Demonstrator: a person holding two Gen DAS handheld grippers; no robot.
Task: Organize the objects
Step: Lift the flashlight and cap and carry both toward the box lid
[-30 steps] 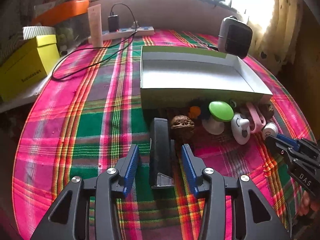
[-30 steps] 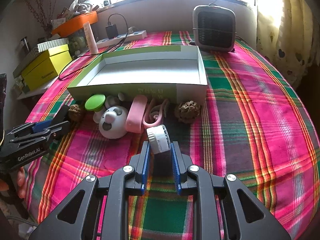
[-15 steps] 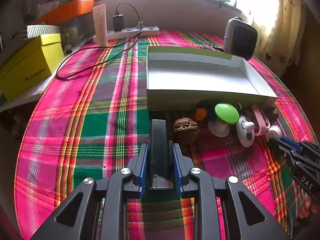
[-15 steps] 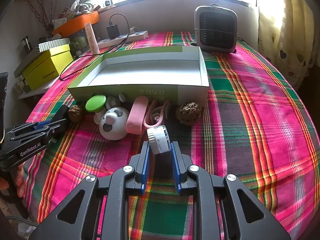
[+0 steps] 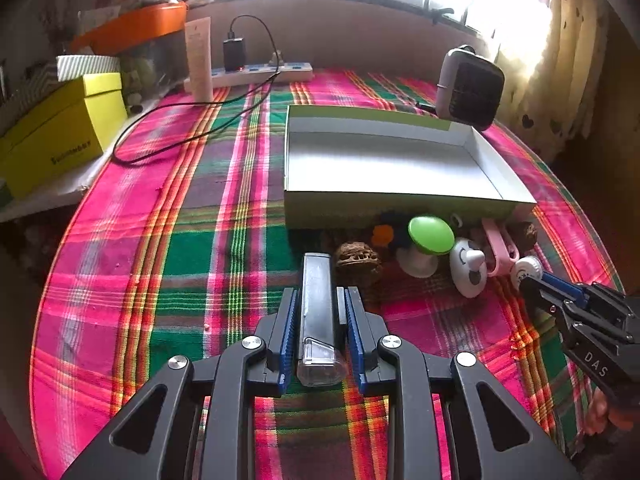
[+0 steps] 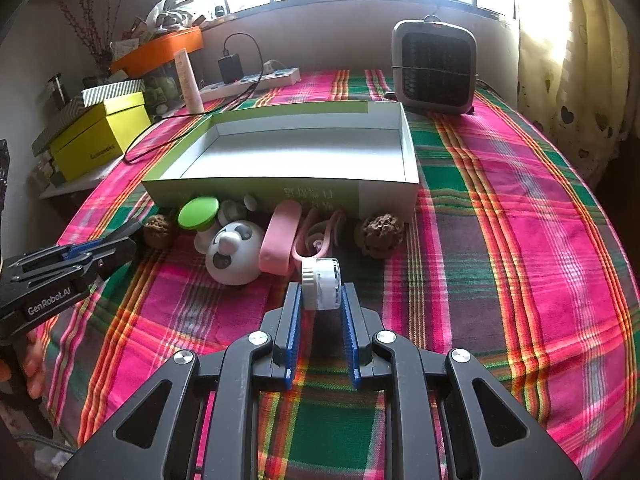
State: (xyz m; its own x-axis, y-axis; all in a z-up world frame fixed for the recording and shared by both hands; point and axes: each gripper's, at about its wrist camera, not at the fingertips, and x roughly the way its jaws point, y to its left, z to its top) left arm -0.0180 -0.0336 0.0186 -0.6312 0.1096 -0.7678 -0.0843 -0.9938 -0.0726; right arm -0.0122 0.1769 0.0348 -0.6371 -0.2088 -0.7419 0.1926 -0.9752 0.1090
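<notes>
With both grippers angled down over the plaid tablecloth (image 5: pixel 168 240), left gripper (image 5: pixel 319 300) clamped, jaws narrowed to a slim gap, on the long dark stapler-like tool (image 5: pixel 317 312), just in front of the walnut (image 5: pixel 357 258). Right gripper (image 6: pixel 320 296) nearly fully closed, pads pressing both sides of the small white round cap (image 6: pixel 322 280), just in front of the pink clip (image 6: pixel 280 244). Open empty box (image 6: pixel 296 152) directly behind the row of small items, toward the window.
</notes>
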